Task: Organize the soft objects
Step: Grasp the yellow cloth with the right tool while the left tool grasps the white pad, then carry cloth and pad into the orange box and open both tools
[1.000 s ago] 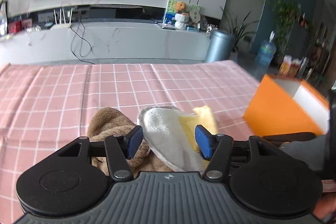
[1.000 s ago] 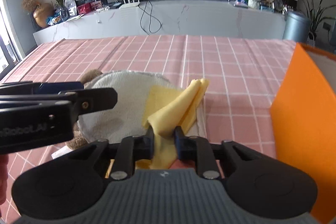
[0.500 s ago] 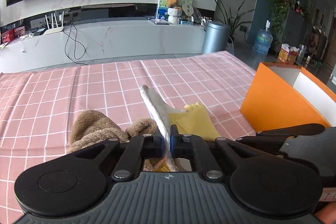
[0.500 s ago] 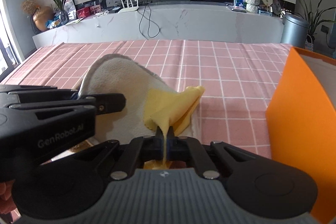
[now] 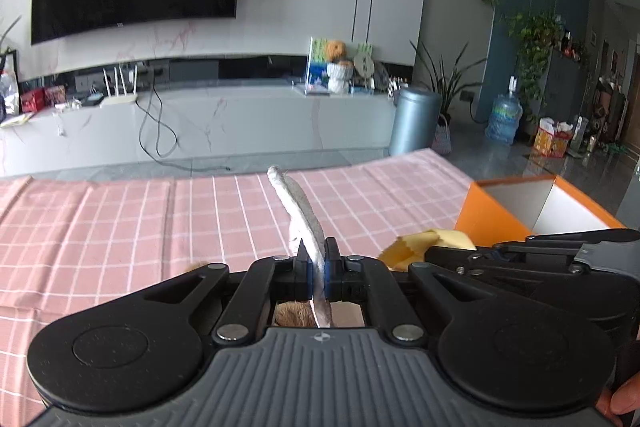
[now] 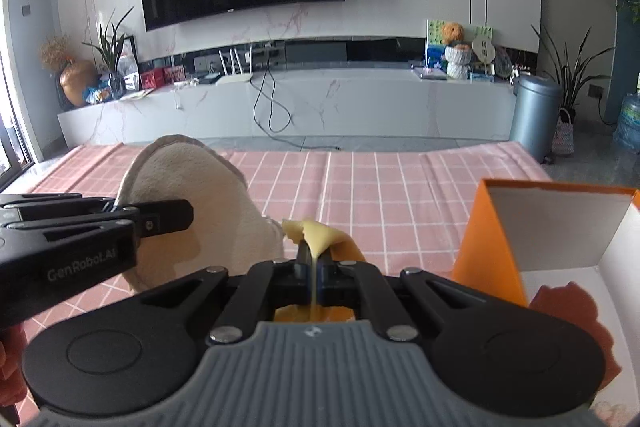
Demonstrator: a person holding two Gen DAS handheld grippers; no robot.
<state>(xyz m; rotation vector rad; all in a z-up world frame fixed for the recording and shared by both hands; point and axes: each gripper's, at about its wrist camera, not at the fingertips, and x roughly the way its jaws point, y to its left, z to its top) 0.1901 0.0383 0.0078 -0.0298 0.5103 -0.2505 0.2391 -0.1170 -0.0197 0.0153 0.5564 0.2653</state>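
- Left gripper (image 5: 317,269) clamped on a grey-white pad (image 5: 301,214), jaws tight on its edge, pad upright above the pink checked cloth (image 5: 120,227).
- Right gripper (image 6: 315,263) clamped on a yellow cloth (image 6: 316,231), fold bunched above the jaws, rest hanging below.
- Pad (image 6: 192,183) lifted just left of the yellow cloth.
- Brown plush (image 5: 294,315) glimpsed under the left gripper.
- Orange box (image 6: 480,247) open at right, reddish item (image 6: 568,311) inside.
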